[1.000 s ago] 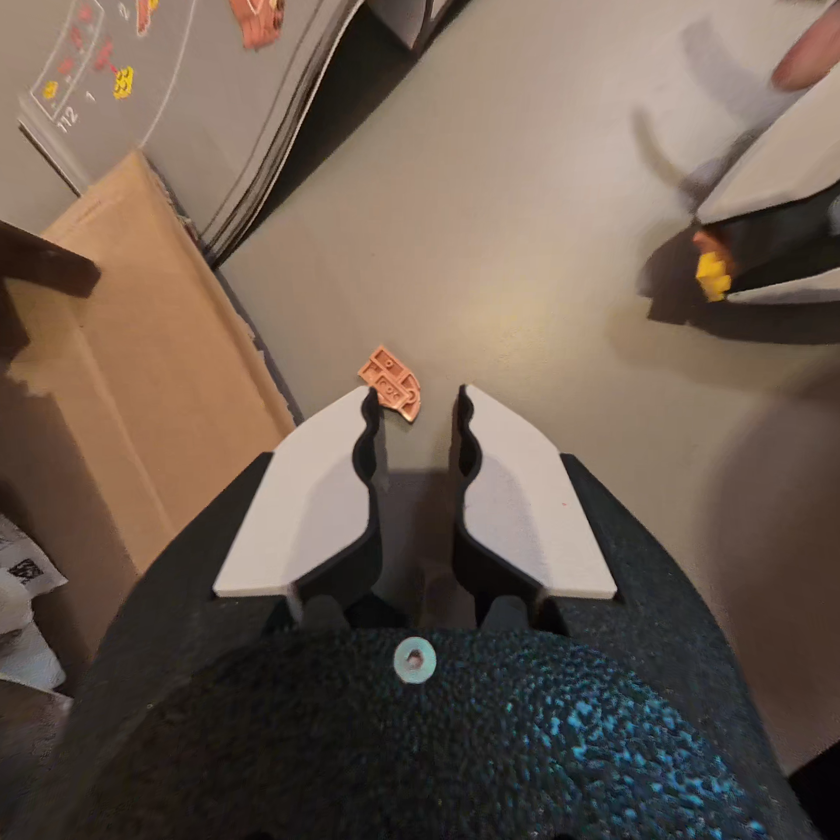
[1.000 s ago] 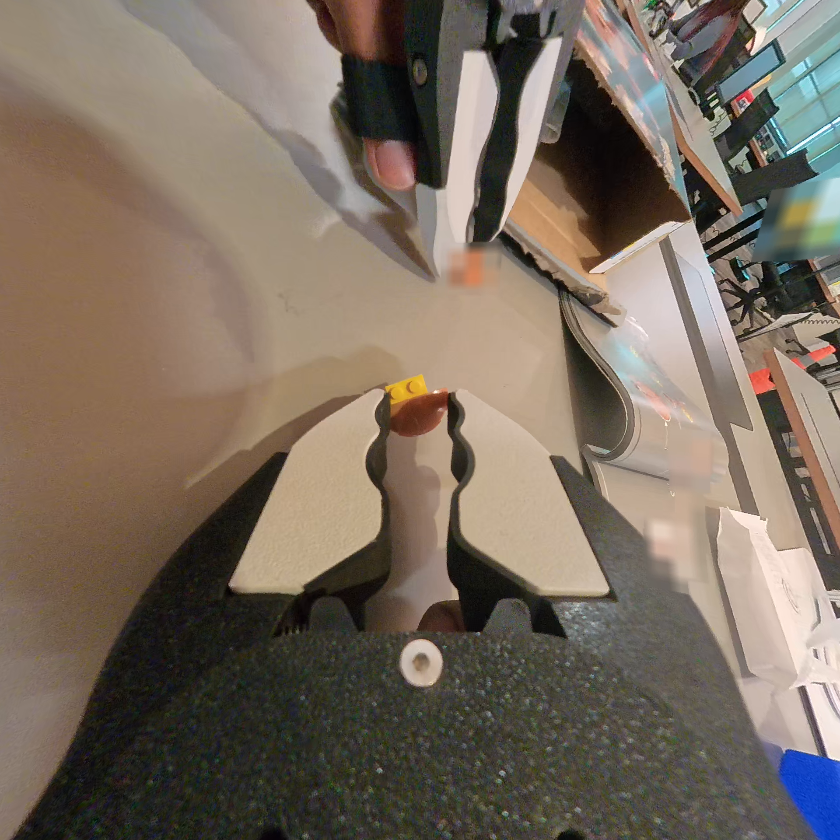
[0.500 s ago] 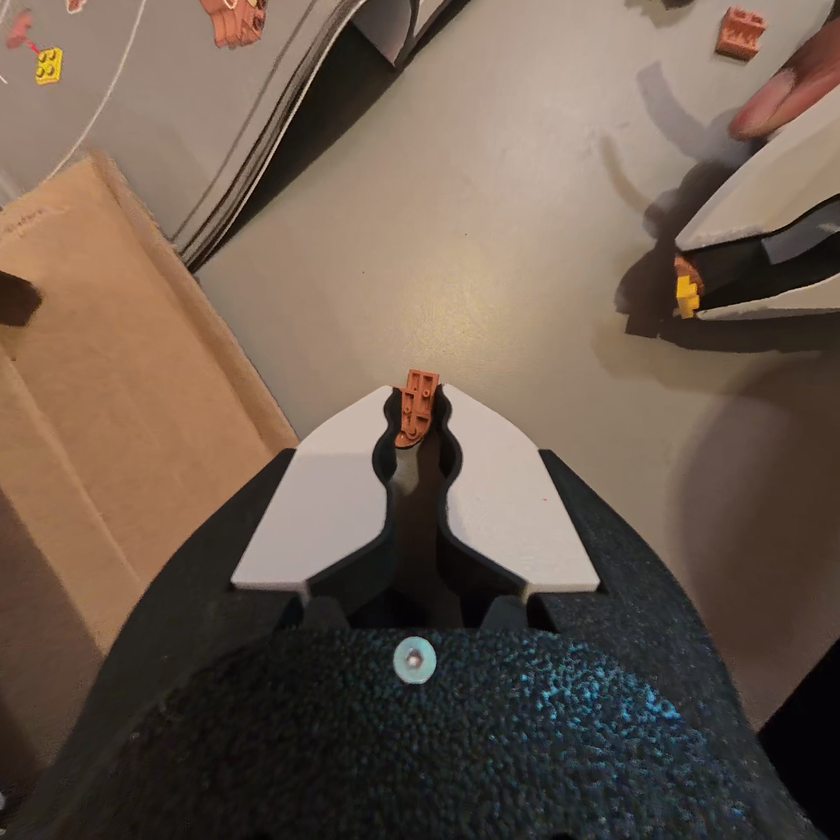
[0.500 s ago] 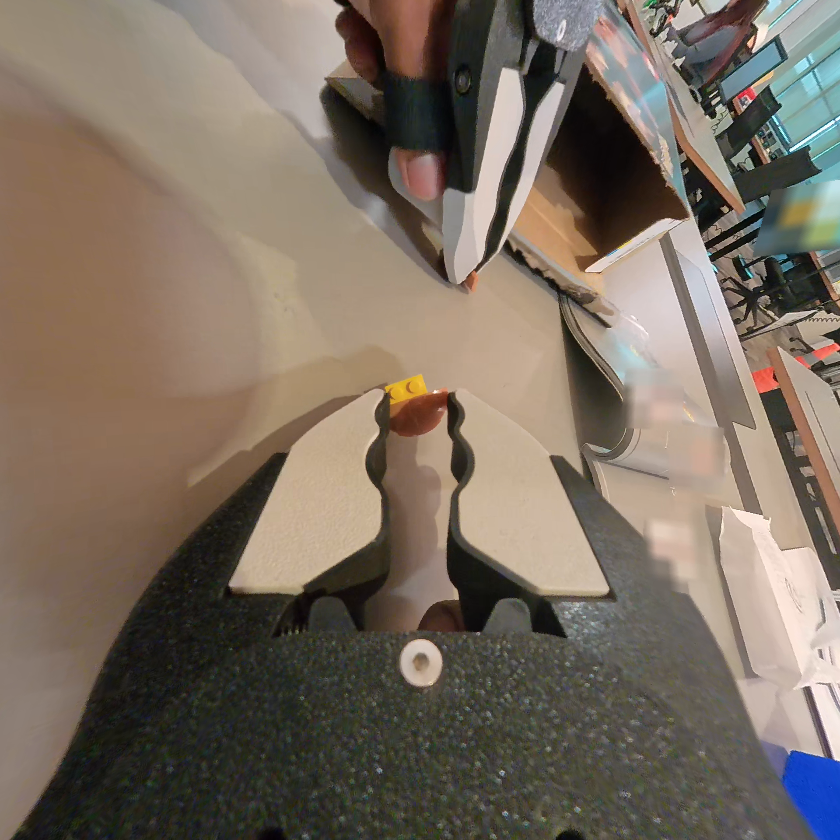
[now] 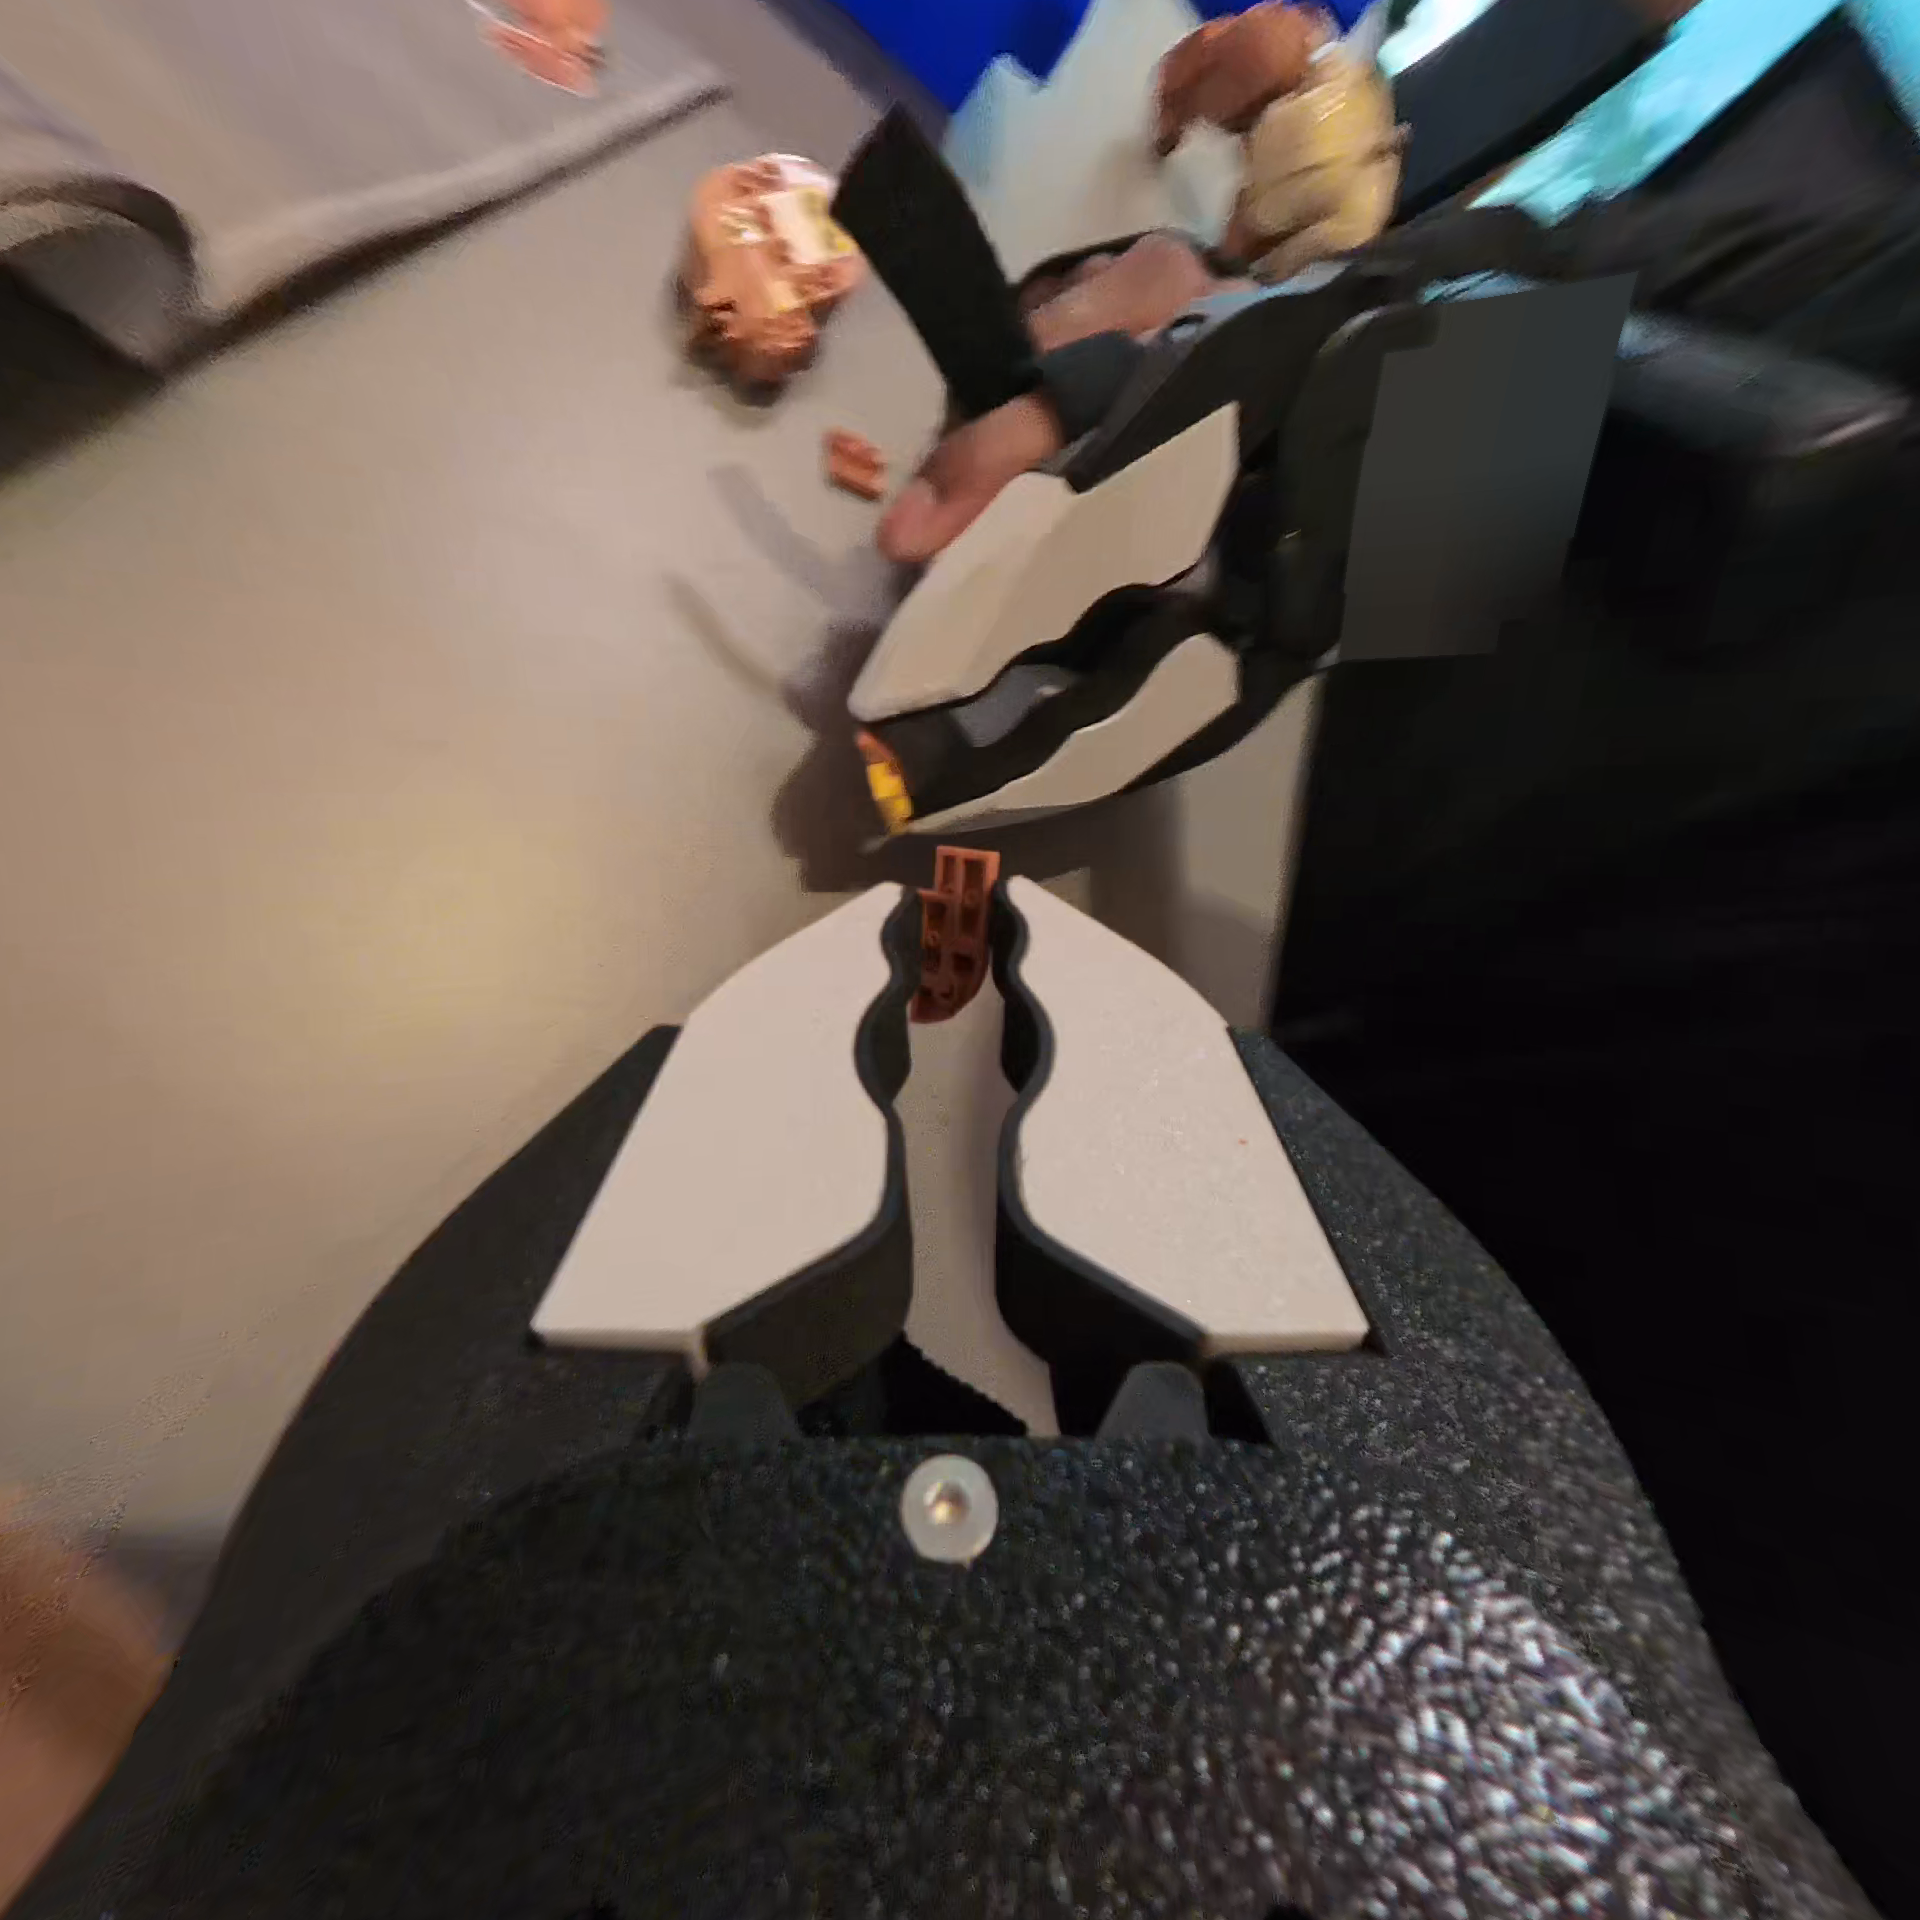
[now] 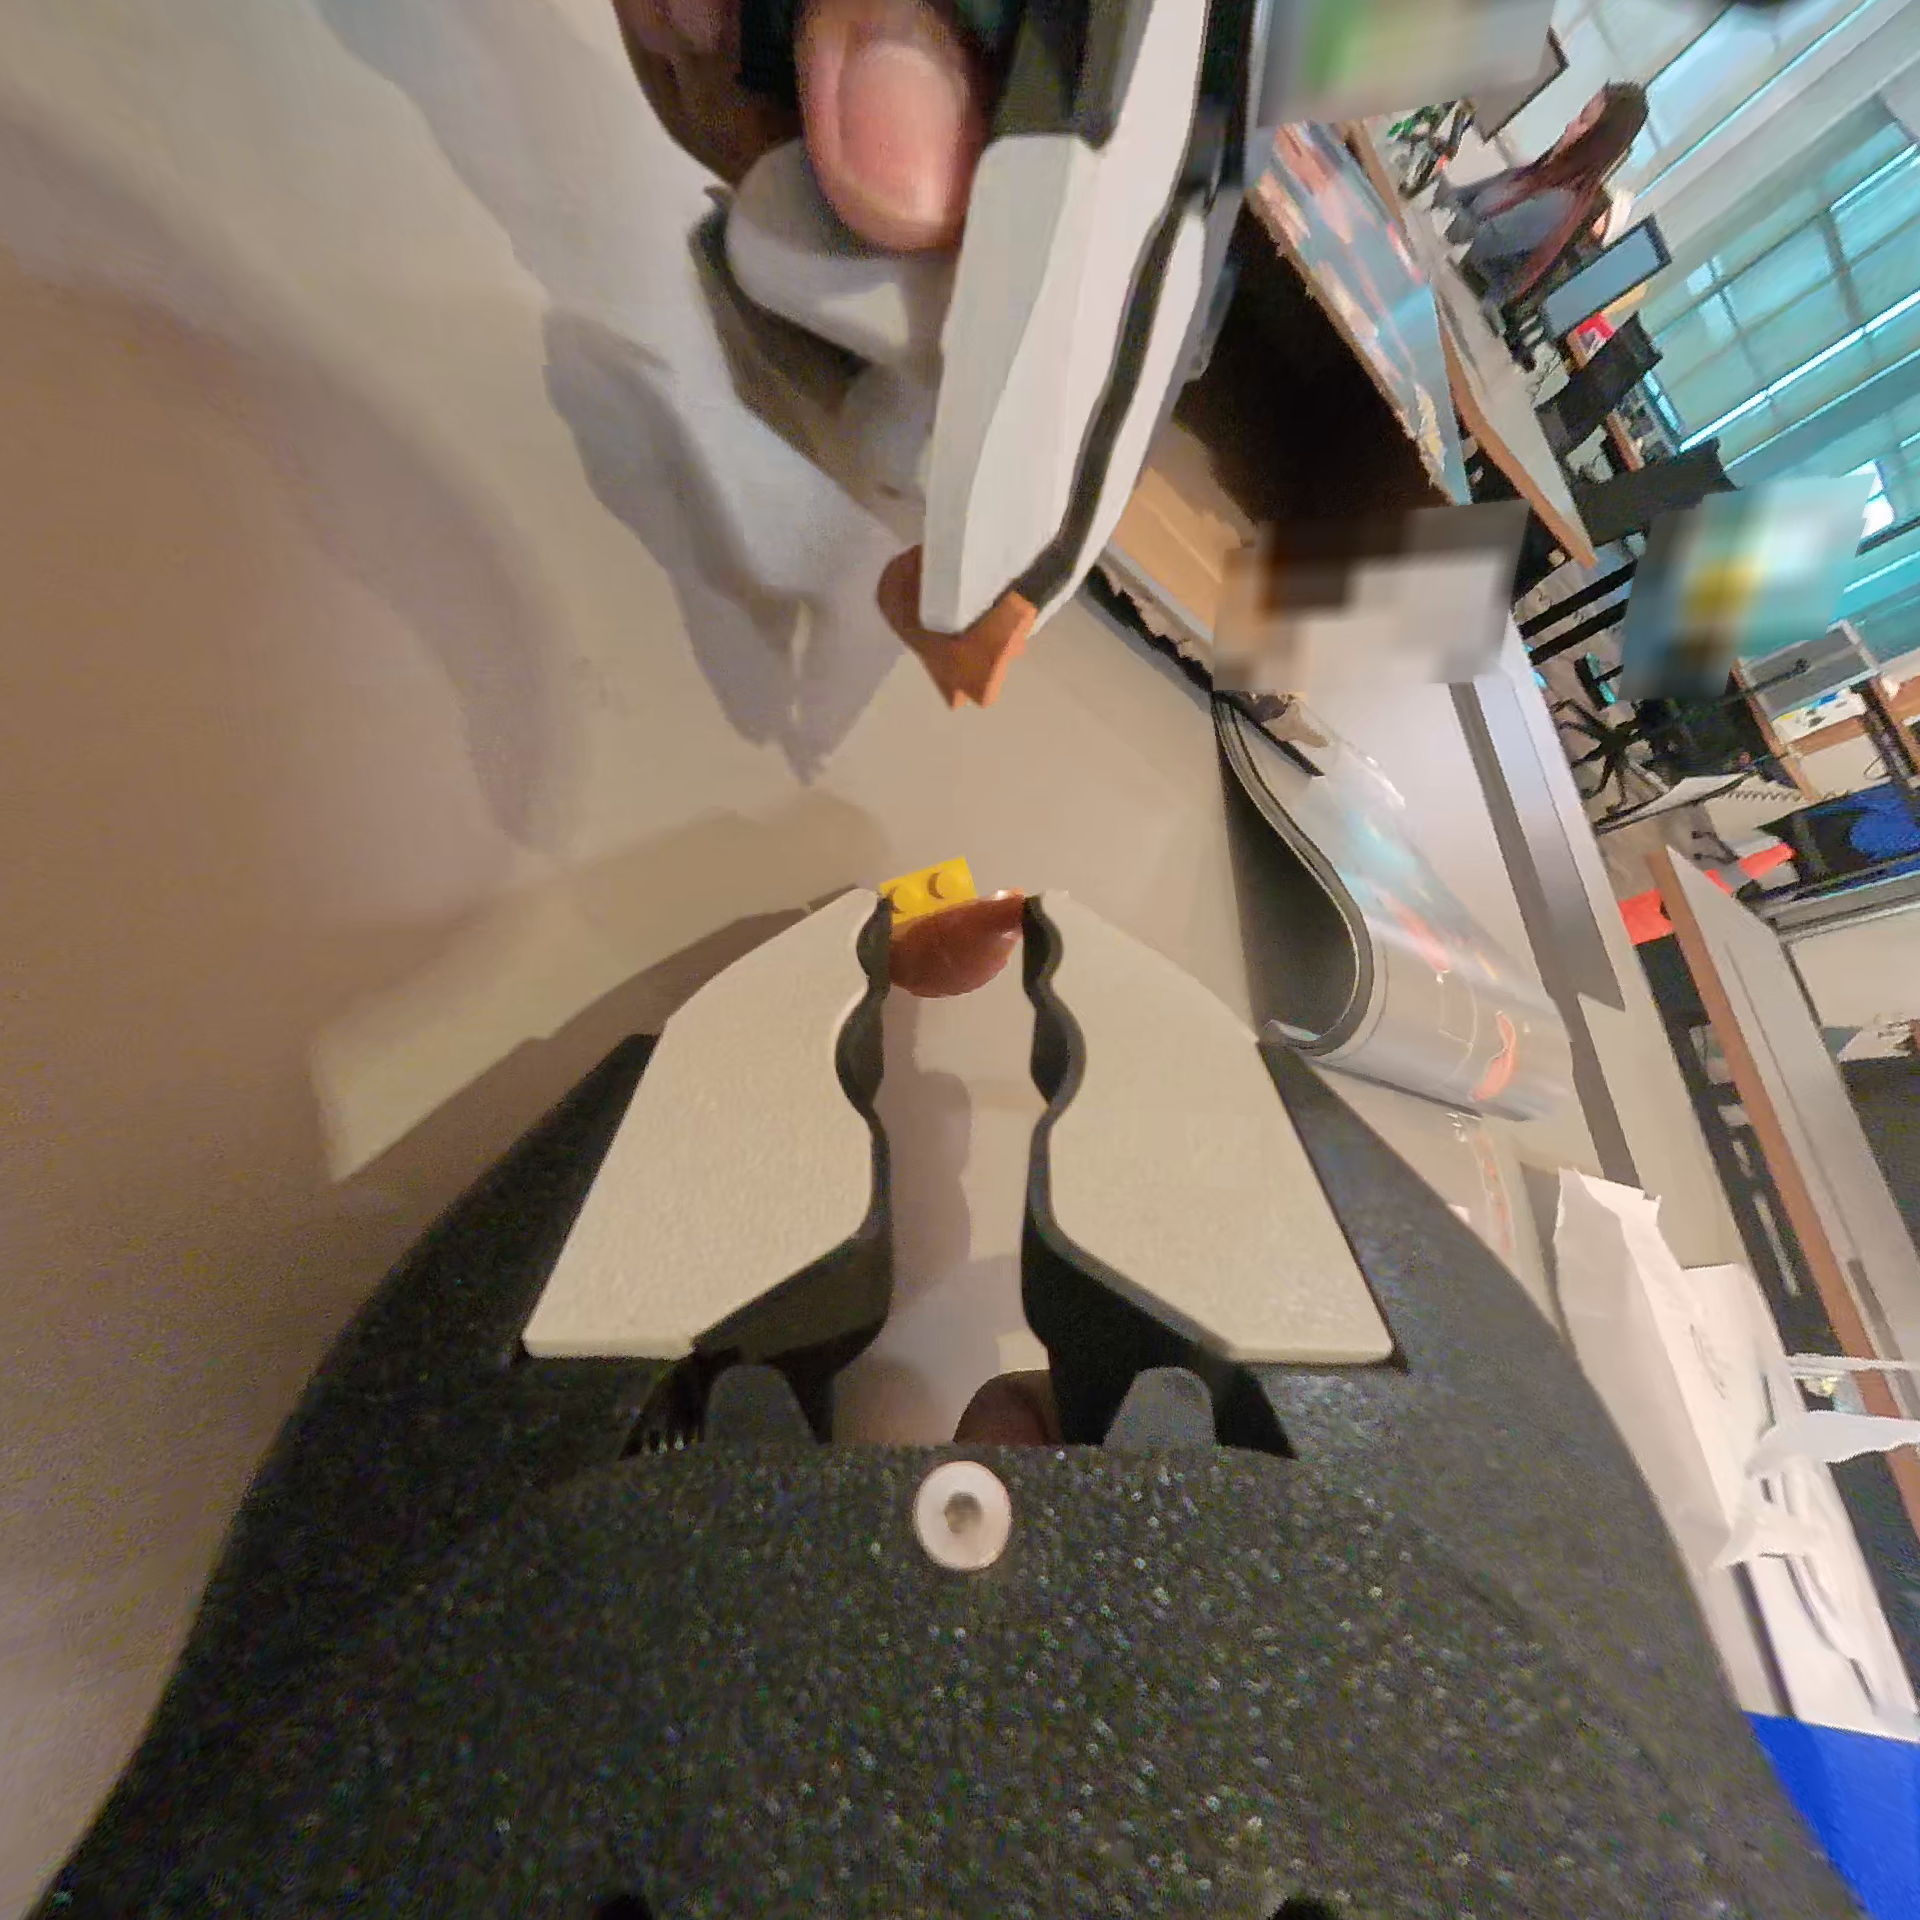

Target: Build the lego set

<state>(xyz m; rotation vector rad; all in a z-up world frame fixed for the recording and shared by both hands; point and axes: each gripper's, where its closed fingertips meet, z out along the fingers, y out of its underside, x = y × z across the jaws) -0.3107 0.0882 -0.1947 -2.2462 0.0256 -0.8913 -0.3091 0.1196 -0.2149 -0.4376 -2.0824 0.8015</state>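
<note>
Left wrist view shows a thin reddish-brown plate [image 5: 951, 935] pinched edge-on between the tips of the left gripper [image 5: 948, 914], its underside ribs facing the camera and its far end poking past the fingertips. Just beyond it hangs the right gripper [image 5: 894, 774], closed on a small stack — a yellow brick [image 5: 889, 787] joined to a rounded brown piece [image 5: 871, 748]. The two loads are near each other but apart, above the grey table [image 5: 416, 675].

From the right wrist view the same stack sits at the fingertips of the right gripper [image 6: 951, 920]: the yellow brick [image 6: 928, 891] on the far side, the rounded brown piece [image 6: 951, 951] clamped between the jaws. The left gripper [image 6: 971, 623] comes down from above, the reddish-brown plate [image 6: 971, 660] sticking out below its closed tips, a thumb [image 6: 883, 125] pressing at its side.

Farther out on the table lie a loose brown brick [image 5: 857, 473] and a blurred brown-and-yellow model [image 5: 769, 270]. An open booklet [image 6: 1434, 956] curls beside a cardboard box [image 6: 1299, 416] at the table's edge — white paper bags [image 6: 1714, 1382] lie closer in.
</note>
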